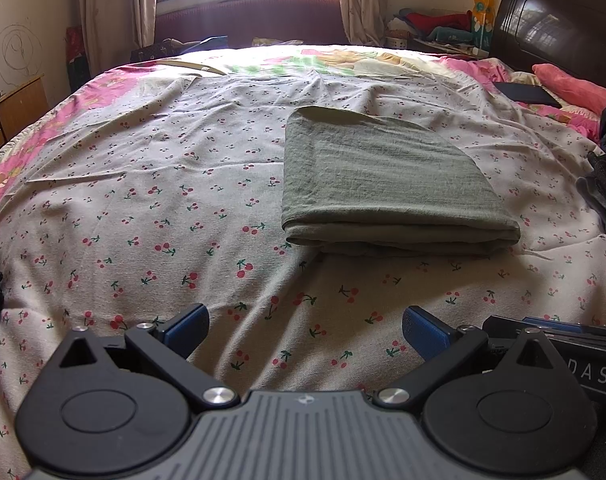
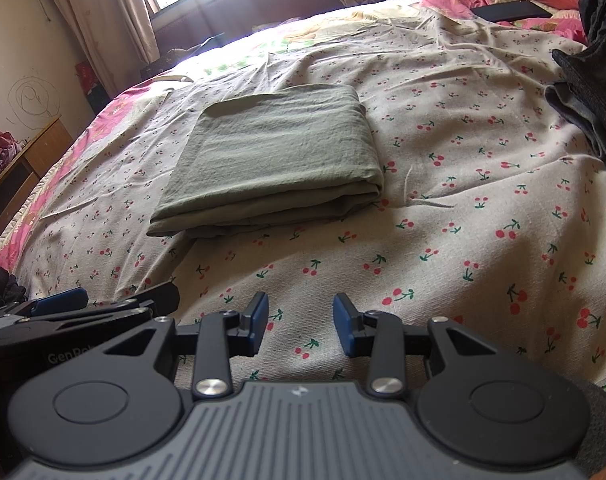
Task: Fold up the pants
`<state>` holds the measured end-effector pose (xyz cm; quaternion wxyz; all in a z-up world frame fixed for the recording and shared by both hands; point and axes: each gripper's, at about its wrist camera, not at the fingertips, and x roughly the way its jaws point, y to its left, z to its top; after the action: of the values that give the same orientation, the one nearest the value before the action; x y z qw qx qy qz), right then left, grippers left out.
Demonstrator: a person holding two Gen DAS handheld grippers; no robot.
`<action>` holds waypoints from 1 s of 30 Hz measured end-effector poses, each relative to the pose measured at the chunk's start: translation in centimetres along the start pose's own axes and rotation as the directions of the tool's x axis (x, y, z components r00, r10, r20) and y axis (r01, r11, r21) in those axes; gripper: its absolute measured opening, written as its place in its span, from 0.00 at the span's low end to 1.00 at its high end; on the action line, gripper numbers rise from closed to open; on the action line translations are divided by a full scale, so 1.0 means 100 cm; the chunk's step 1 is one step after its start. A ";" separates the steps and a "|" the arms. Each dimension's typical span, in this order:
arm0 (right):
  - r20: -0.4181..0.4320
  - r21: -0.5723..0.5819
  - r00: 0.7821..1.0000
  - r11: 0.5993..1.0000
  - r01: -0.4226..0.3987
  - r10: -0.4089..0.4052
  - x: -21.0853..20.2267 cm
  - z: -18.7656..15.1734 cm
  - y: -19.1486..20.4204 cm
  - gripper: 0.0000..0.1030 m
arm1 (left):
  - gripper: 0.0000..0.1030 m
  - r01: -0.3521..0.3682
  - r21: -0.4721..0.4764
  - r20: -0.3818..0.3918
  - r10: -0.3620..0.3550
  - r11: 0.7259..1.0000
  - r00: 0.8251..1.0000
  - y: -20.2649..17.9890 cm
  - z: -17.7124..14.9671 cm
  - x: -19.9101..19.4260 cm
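Observation:
The olive-green pants (image 1: 383, 184) lie folded into a flat rectangle on the cherry-print bedsheet (image 1: 143, 200), the folded edge facing me. They also show in the right wrist view (image 2: 275, 156). My left gripper (image 1: 305, 330) is wide open and empty, held above the sheet well short of the pants. My right gripper (image 2: 301, 324) is open and empty, also short of the pants, to their right. The left gripper's body shows at the lower left of the right wrist view (image 2: 63, 312).
A pile of dark clothes (image 2: 591, 80) lies at the right side of the bed. A dark flat case (image 1: 527, 94) and pink pillow (image 1: 575, 88) lie near the headboard. A wooden desk (image 1: 11, 112) stands left of the bed.

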<state>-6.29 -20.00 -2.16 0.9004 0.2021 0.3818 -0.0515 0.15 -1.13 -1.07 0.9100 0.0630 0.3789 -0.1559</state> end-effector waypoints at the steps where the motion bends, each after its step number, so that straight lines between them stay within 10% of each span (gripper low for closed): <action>1: 0.000 0.000 1.000 1.000 0.000 0.000 0.000 0.000 0.000 0.36 | 1.00 0.000 -0.001 0.000 0.000 1.000 1.000 -0.001 0.000 -0.001; 30: 0.004 -0.012 1.000 1.000 0.016 -0.016 -0.003 -0.001 0.001 0.36 | 1.00 0.000 0.003 -0.001 0.000 1.000 1.000 -0.005 -0.001 -0.002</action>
<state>-6.54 -19.93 -1.93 0.9019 0.1936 0.3819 -0.0567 -0.19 -1.57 -0.97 0.9097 0.0642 0.3792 -0.1564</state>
